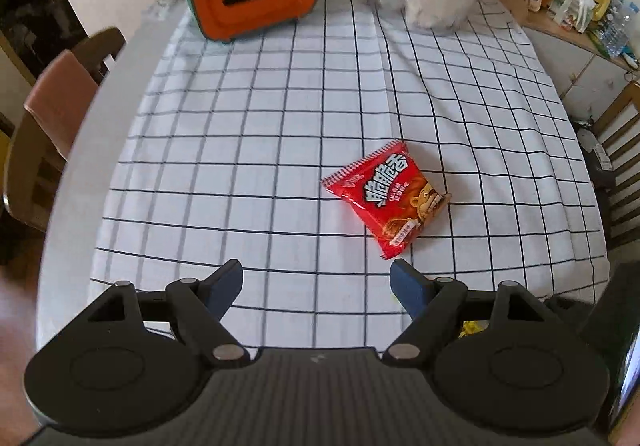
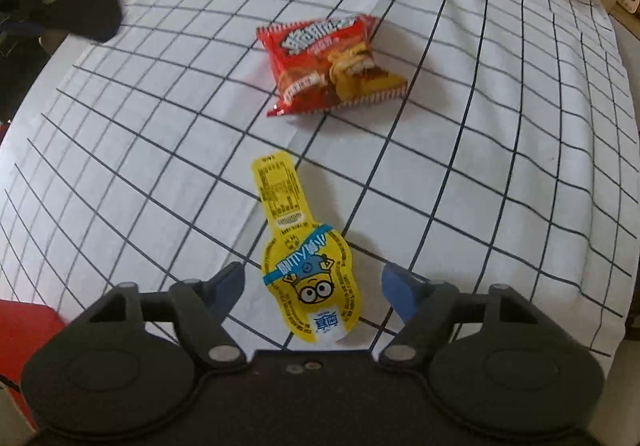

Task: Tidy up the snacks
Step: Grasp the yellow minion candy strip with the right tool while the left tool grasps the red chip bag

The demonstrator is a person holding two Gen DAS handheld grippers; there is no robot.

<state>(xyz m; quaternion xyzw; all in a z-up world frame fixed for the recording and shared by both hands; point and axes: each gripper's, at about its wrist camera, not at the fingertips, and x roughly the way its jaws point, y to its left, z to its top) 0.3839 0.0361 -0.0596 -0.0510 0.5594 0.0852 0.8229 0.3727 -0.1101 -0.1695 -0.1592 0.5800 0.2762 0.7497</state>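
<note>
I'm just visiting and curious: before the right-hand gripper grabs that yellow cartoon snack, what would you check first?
1. Right gripper open: ok, jaws spread wide.
2. Yellow cartoon snack pack between the fingers: ok, its lower end sits in the gap.
3. Pack lying flat on the checked tablecloth: ok.
4. Red snack bag clear of the grab: ok, it lies apart, farther ahead.
5. Left gripper out of the way: ok, open and empty.
6. Where the pack should go: cannot tell.

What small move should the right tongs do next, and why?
Probably lower a little and close on the yellow snack packet. The right tongs are open, the packet's wide end lies flat on the checked tablecloth between the fingers, and it is not gripped yet.
</note>
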